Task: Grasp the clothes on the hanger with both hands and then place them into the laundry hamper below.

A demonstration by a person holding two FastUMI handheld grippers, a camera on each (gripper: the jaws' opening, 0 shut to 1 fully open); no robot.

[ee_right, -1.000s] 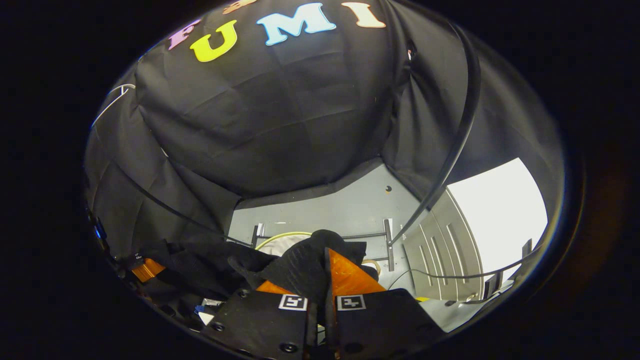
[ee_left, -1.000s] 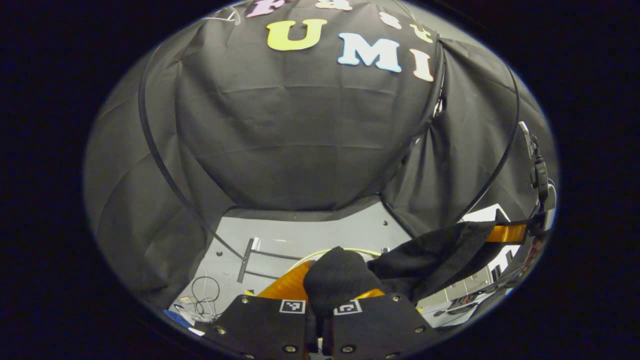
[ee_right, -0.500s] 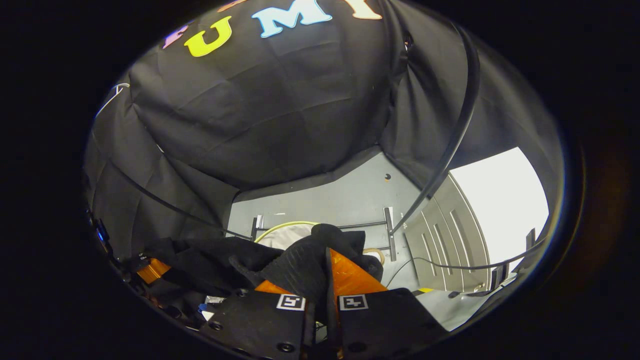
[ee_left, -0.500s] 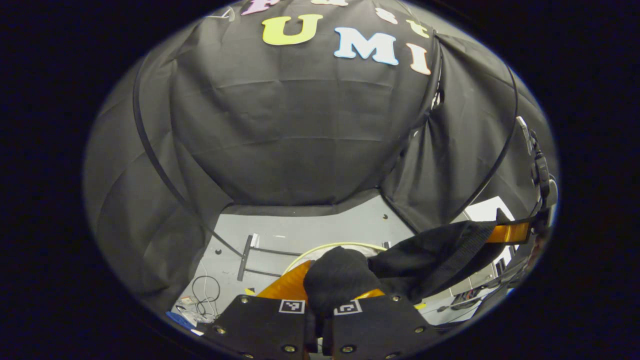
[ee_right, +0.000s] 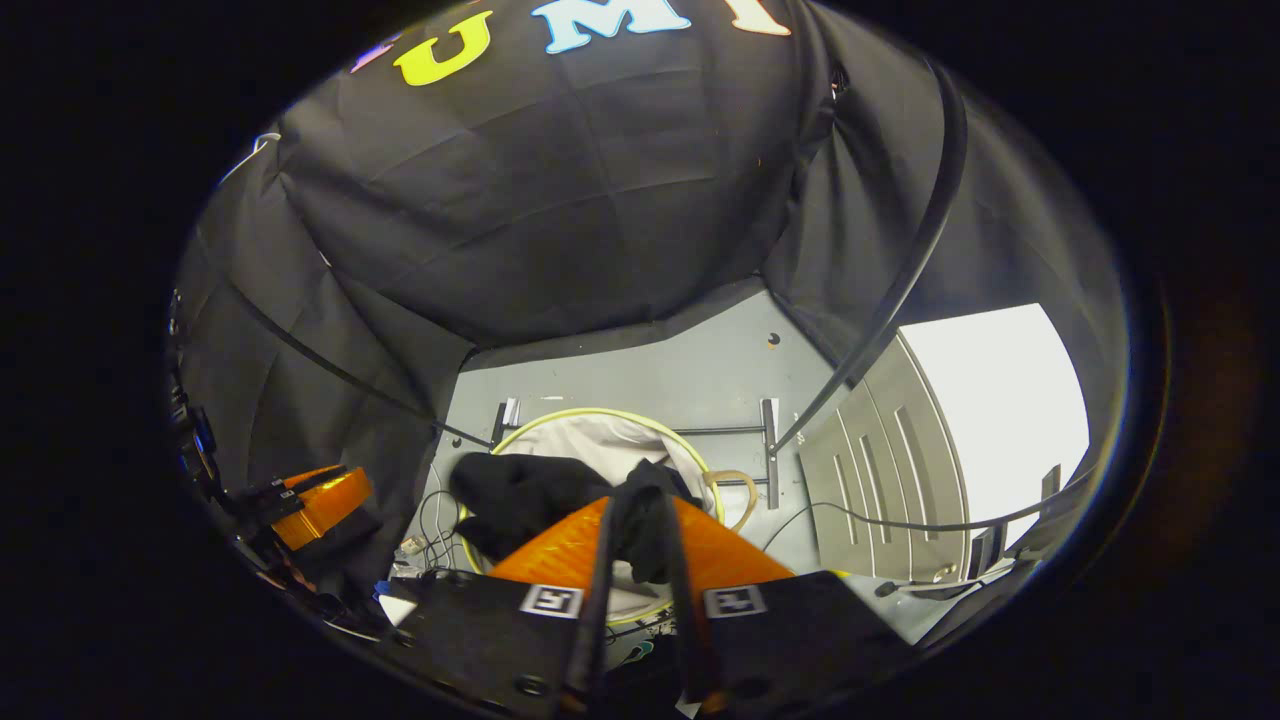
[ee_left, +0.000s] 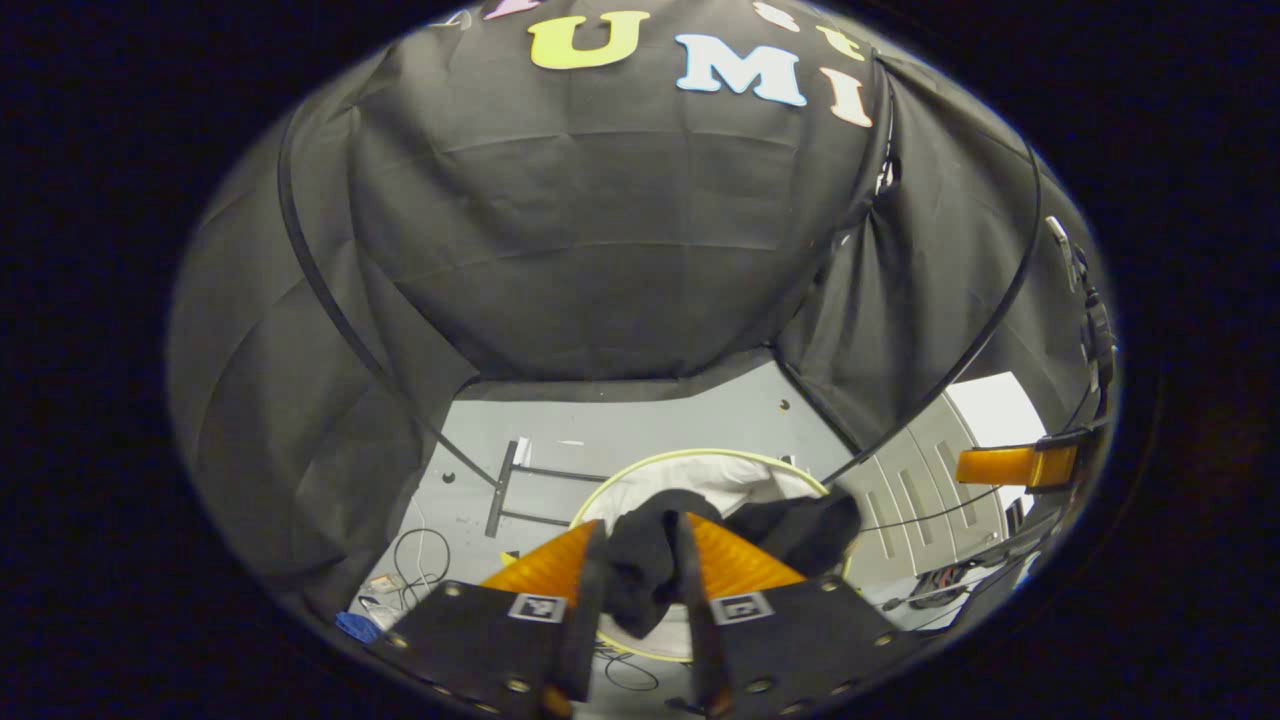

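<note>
Both my grippers have parted since a moment ago: left gripper [ee_left: 638,560], right gripper [ee_right: 640,545]. One black garment [ee_right: 520,495] drapes over one laundry hamper [ee_left: 700,458], lower centre.

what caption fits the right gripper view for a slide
Right gripper open above the laundry hamper, black clothes draped over its rim between the orange fingers.

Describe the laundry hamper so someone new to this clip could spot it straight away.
Look down past the black cloth wall to the grey floor. There, in front of a dark metal stand base, sits the laundry hamper: a round tub, open at the top, with a pale yellow-green rim and a whitish lining, and black clothes draped over its edge.
</note>
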